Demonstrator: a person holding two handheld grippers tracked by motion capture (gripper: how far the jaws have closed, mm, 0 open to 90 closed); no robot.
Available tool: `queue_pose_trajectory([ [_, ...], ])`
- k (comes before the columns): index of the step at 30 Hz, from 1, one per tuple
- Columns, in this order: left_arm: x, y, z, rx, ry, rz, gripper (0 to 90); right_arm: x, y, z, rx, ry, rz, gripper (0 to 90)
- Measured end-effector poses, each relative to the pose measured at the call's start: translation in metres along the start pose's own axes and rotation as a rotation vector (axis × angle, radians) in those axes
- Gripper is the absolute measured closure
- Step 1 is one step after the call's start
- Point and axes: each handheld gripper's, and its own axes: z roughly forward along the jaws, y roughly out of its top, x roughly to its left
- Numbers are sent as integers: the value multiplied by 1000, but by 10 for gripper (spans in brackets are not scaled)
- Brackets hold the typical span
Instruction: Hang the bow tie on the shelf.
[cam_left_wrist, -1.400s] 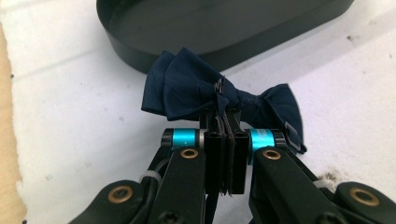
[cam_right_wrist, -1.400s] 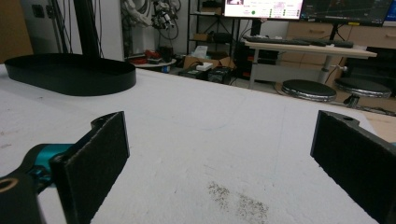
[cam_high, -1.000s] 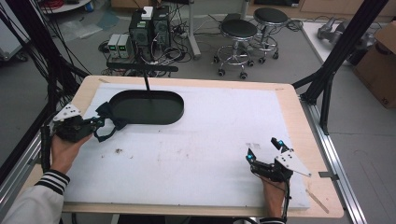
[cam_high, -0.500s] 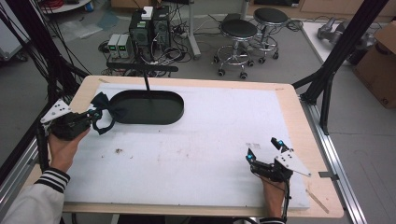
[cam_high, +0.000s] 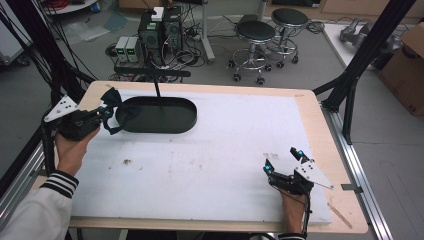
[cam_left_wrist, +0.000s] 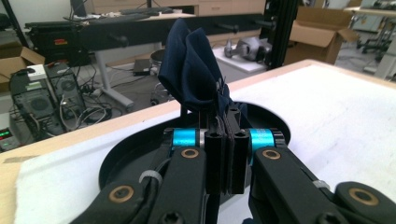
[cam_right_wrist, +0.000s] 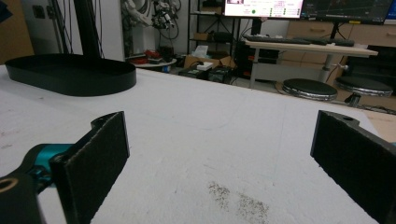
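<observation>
Between the pressed-together fingers (cam_left_wrist: 227, 154) of the left gripper (cam_high: 104, 112) sits a dark navy piece of folded cloth (cam_left_wrist: 194, 70), pinched at its lower edge so that its loose folds stand up above the tips. Just beyond and below those fingers lies the black oval shallow tray (cam_high: 157, 115), and the cloth hangs over the tray's near-left end, off the white padded surface (cam_high: 225, 150). From the high view, the person's left hand (cam_high: 72, 147) grips the gripper body at the left edge of the surface, a white sleeve with dark striped cuff (cam_high: 55, 184) behind it.

Far across from those fingers, at the near-right part of the surface, the right gripper (cam_high: 282, 162) rests low with its fingers spread wide and holding nothing; in the right gripper view each black pad (cam_right_wrist: 100, 154) stands well apart from the other, bare white surface between them. A small patch of dark specks (cam_right_wrist: 238, 198) lies on the surface just ahead of them, and the tray sits well off at their far left.
</observation>
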Motion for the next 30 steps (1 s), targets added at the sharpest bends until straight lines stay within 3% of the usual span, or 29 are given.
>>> queue_pose_trajectory([
  [9,3,24,12,-22,0,24,883,0,0,0,-3,-2,-4,34],
  [24,14,49,30,-36,24,46,883,-1,0,1,1,-2,3,34],
  [28,23,51,34,-26,50,40,883,-1,0,1,3,0,3,34],
  [30,28,53,36,-36,54,14,883,-1,0,1,4,-1,2,34],
])
